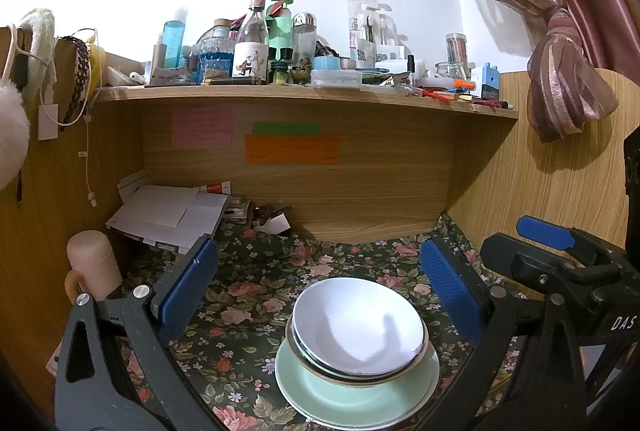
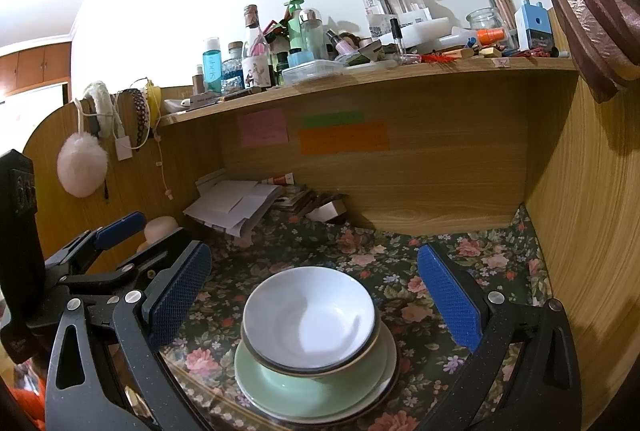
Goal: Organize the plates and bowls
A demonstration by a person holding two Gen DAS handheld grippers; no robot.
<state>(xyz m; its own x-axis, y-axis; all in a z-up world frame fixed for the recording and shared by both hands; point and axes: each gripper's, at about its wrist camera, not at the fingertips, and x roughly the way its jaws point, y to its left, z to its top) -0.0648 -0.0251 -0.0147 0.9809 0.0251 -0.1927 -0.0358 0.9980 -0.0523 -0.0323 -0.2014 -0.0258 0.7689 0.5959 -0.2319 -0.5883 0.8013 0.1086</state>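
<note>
A: Where are the dishes?

B: Stacked at 6 o'clock on the floral table (image 1: 248, 295): white bowls (image 1: 358, 327) nested on a green plate (image 1: 352, 391).

A: And the tools?

B: The left tool (image 1: 320, 287) gapes wide, empty, above the stack. The right tool (image 2: 316, 295) is equally wide, holding nothing, its blue pads (image 2: 448, 295) flanking the bowls.

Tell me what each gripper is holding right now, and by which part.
Nothing is held. The left gripper and the right gripper are both open, their pads clear of the stacked bowls on the green plate.
</note>
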